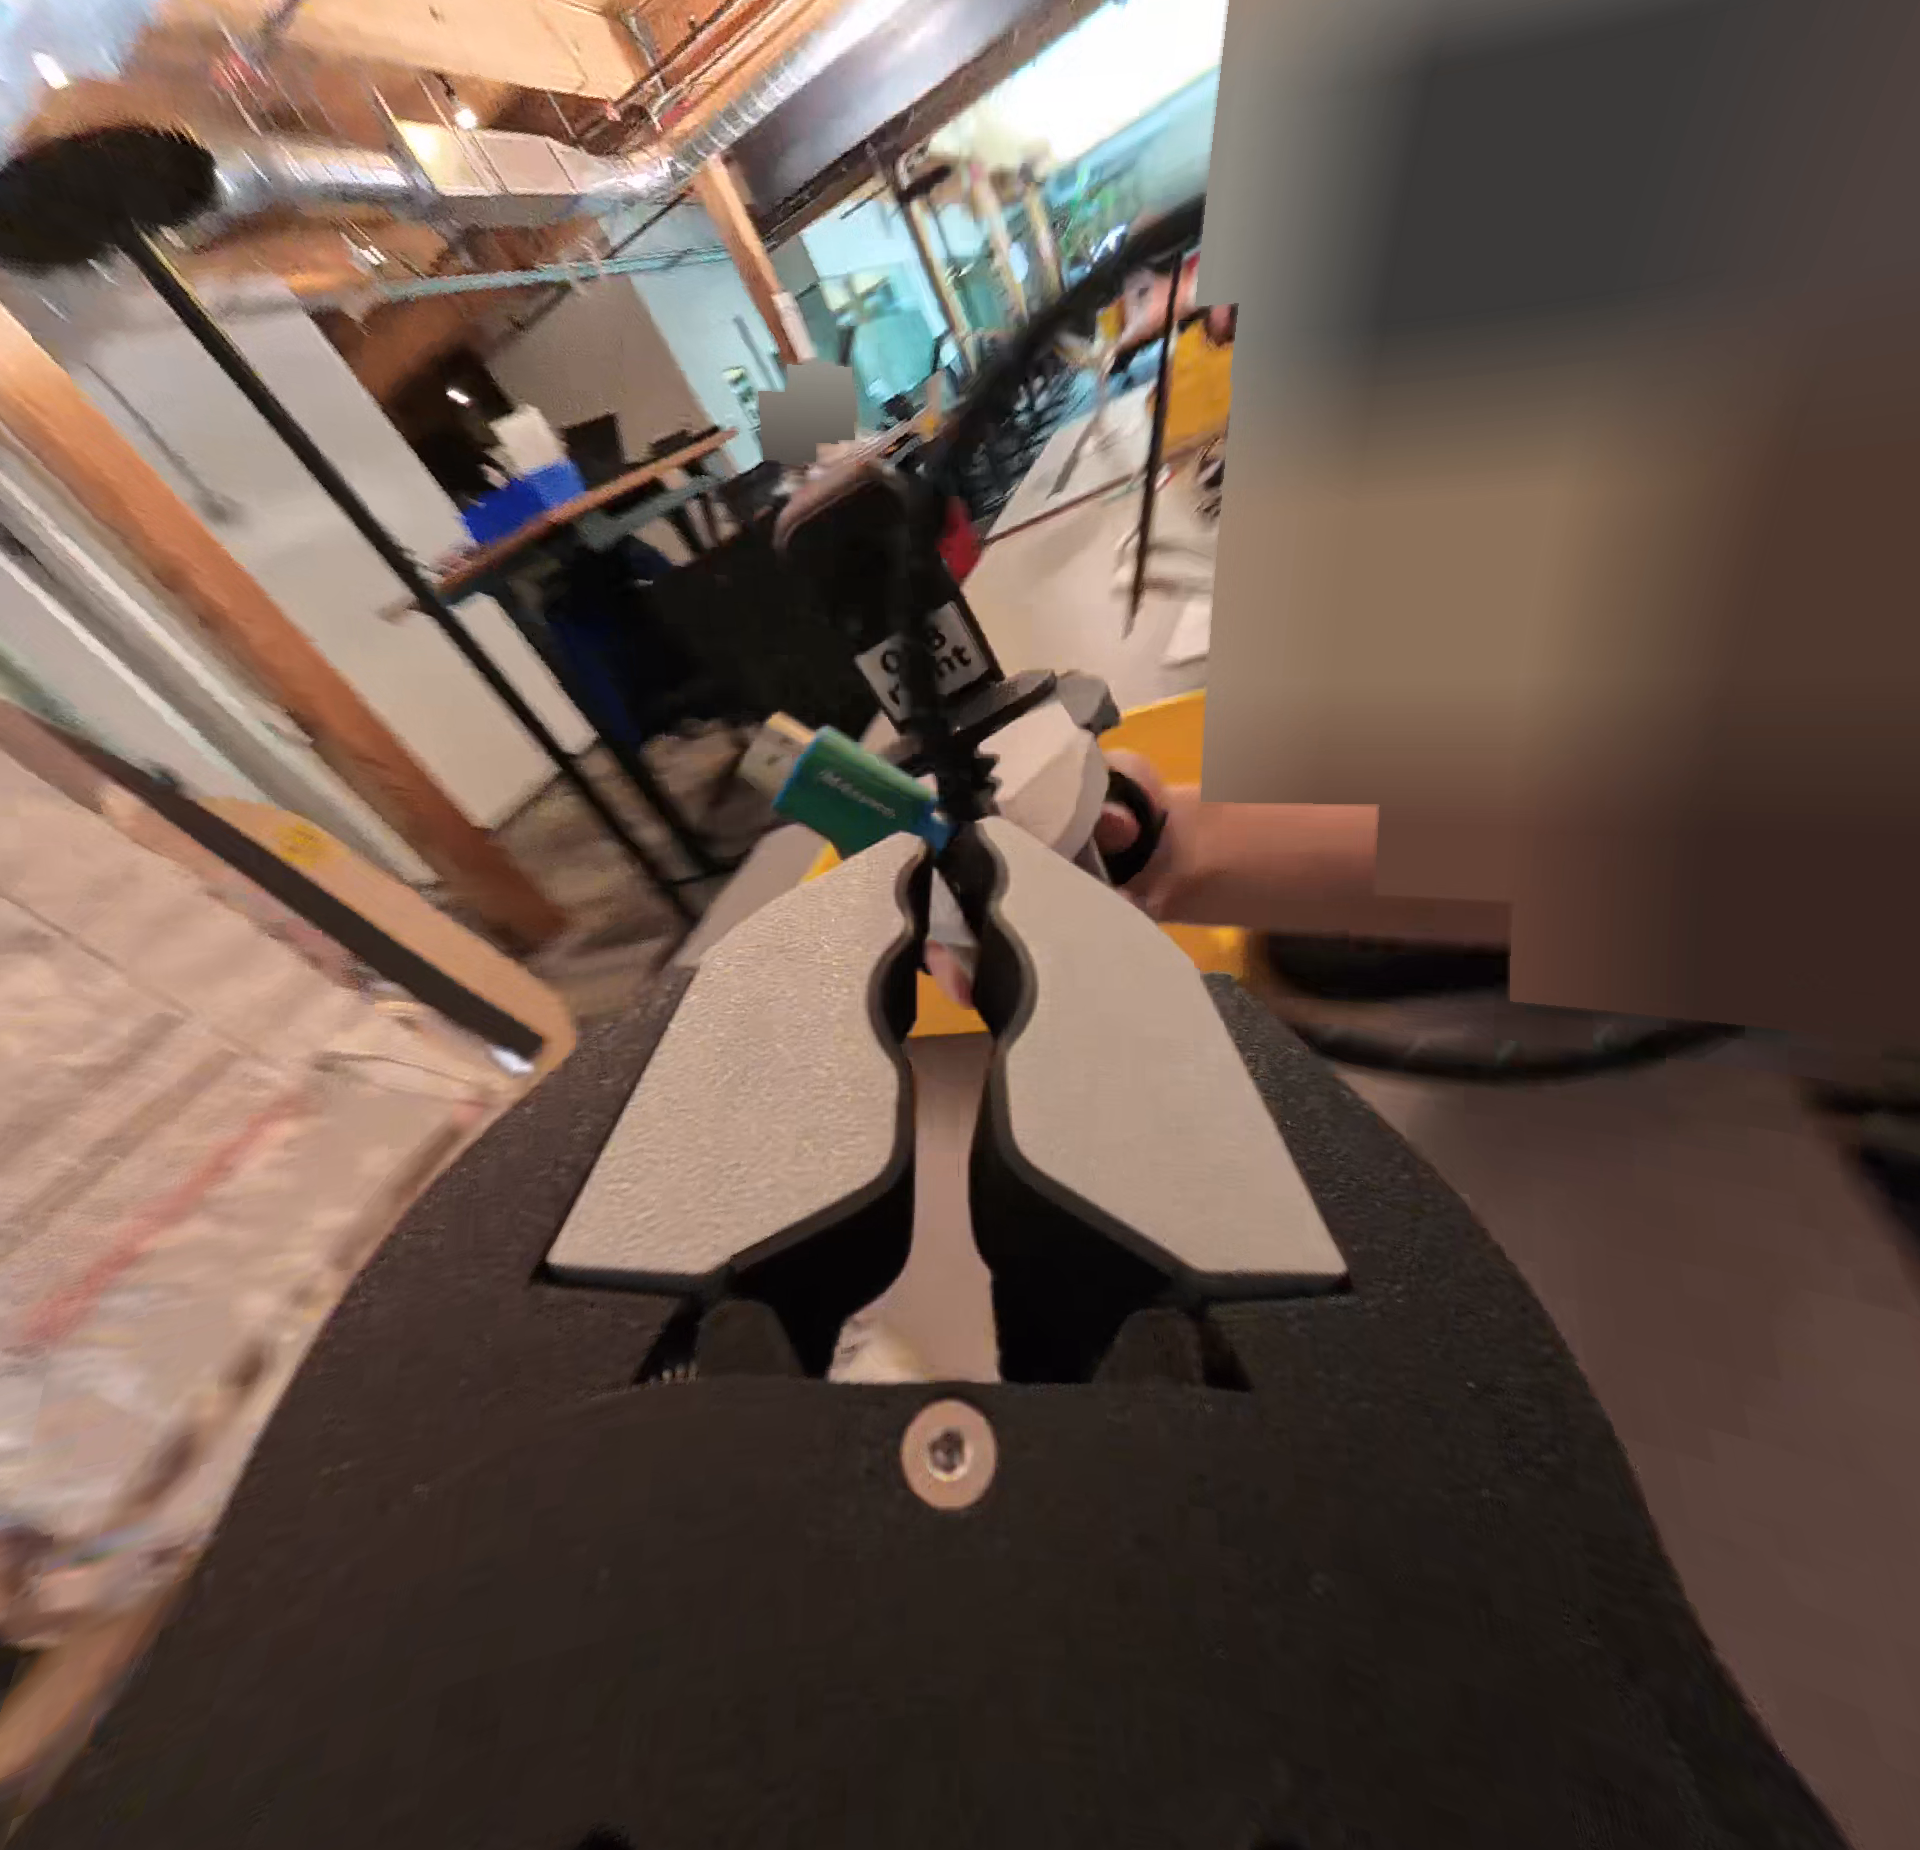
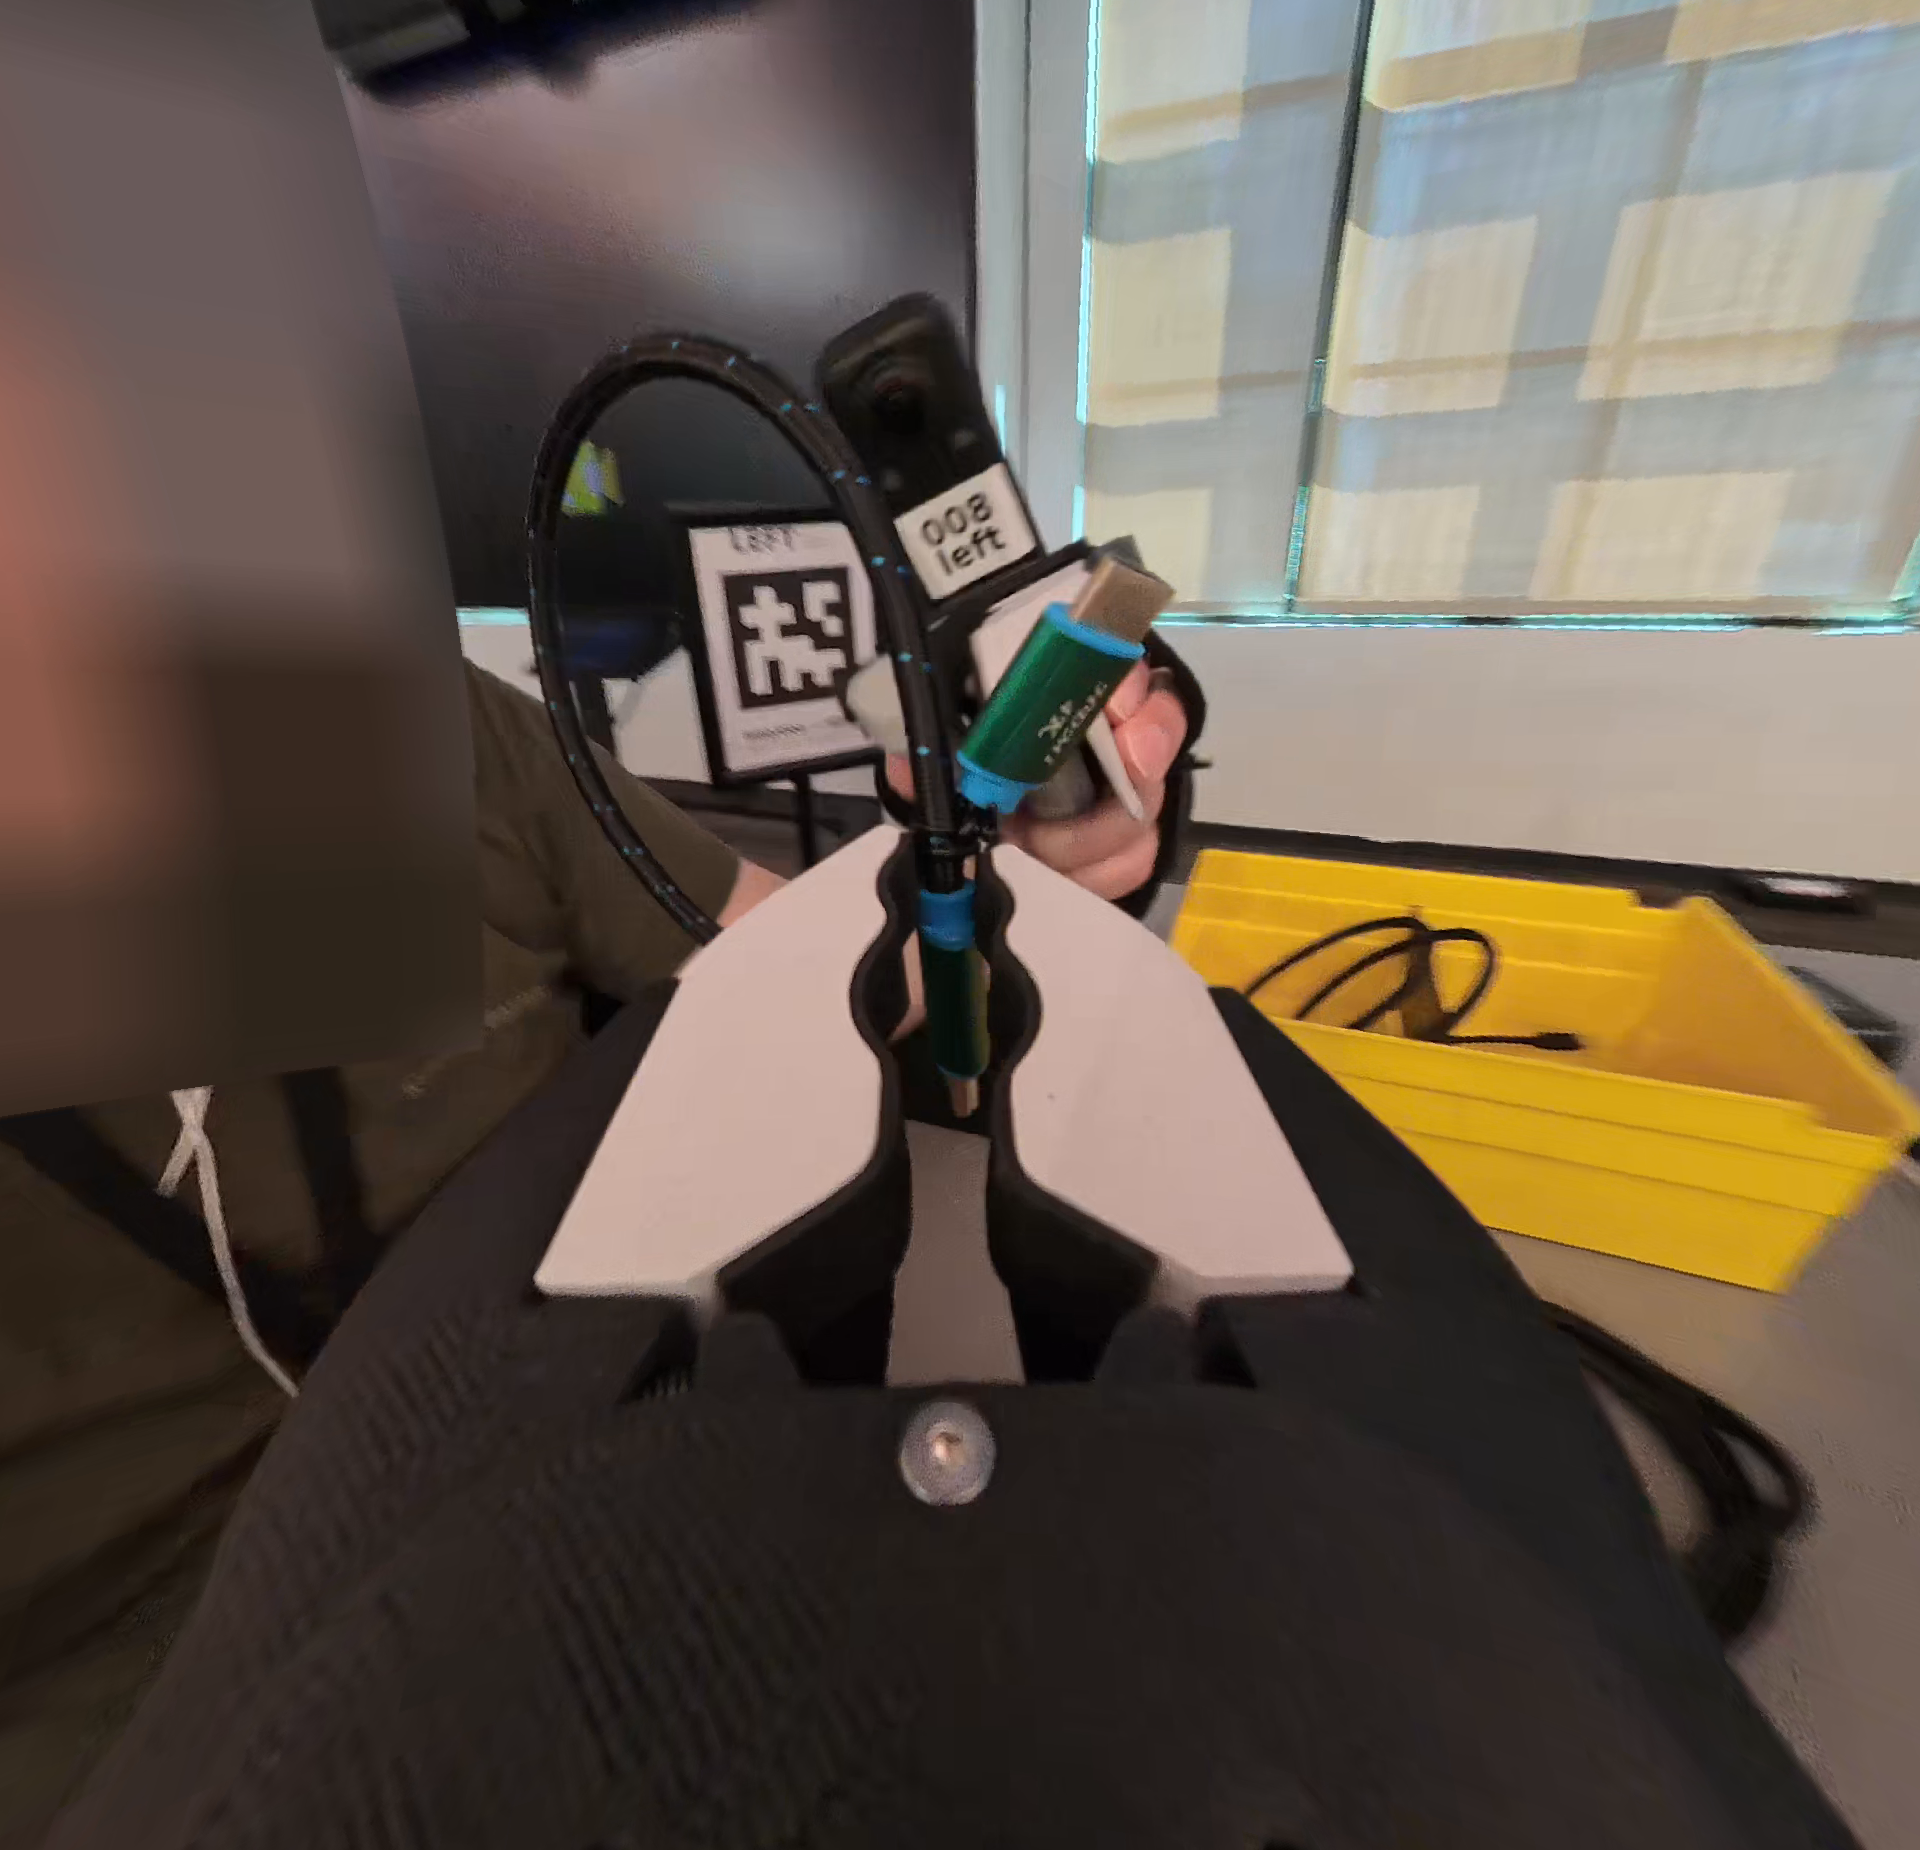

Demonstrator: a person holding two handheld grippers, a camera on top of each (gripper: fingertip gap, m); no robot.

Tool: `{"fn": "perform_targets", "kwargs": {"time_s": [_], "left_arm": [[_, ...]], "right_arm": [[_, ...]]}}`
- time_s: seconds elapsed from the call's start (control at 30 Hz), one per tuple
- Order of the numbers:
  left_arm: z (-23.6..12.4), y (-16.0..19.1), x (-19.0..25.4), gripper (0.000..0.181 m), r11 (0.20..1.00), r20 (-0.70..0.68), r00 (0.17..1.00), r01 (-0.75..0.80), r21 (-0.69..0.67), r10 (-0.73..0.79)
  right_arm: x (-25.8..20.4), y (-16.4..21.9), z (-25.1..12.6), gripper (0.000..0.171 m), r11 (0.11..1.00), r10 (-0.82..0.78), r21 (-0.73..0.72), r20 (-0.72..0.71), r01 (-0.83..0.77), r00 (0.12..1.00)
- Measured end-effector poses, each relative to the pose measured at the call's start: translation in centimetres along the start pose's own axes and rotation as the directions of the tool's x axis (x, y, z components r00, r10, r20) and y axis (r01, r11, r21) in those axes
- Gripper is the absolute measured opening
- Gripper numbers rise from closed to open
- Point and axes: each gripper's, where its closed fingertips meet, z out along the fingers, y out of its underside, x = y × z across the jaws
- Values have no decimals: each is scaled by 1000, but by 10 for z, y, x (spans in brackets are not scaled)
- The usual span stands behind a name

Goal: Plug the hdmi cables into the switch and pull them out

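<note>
The HDMI cable point(image 2: 727, 553), black braid flecked with blue, loops in the air between my two grippers. My right gripper point(image 2: 945, 865) is clenched on one green plug point(image 2: 951, 1011); my left gripper point(image 1: 956, 865) pinches the cable just behind the other green plug point(image 1: 852, 790). A yellow bin point(image 2: 1558, 1166) sits on the table to the right.

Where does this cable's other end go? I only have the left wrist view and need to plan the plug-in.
Observer: The right gripper is shut on a green plug, with the metal tip pointing back toward its camera.
Operator: Any slack between the ends?
Observer: Yes, the braided cable arcs up in one open loop.
Operator: Other cables nearby?
Observer: A thin black cable lies inside the yellow bin.
</note>
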Motion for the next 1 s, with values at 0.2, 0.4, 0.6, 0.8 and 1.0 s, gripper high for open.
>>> {"fn": "perform_targets", "kwargs": {"time_s": [0.2,0.4,0.6,0.8,1.0], "left_arm": [[-9,-2,-5,16,887,-181,872,461,-11,-455],[3,14,12,23,759,-302,702,635,-146,-645],[13,30,27,0,782,-326,711,581,-226,-623],[16,32,9,0,925,-169,913,349,-149,-371],[14,26,-4,0,976,56,990,-115,-185,127]], "right_arm": [[0,-2,-8,11,928,-342,-209,-150,308,928],[-8,2,-6,11,821,-525,-334,-124,463,842],[-1,8,-8,11,804,-540,-376,-135,461,831],[10,5,-11,11,922,-302,-313,-204,230,931],[5,1,-7,11,970,151,-176,-119,-170,981]]}}
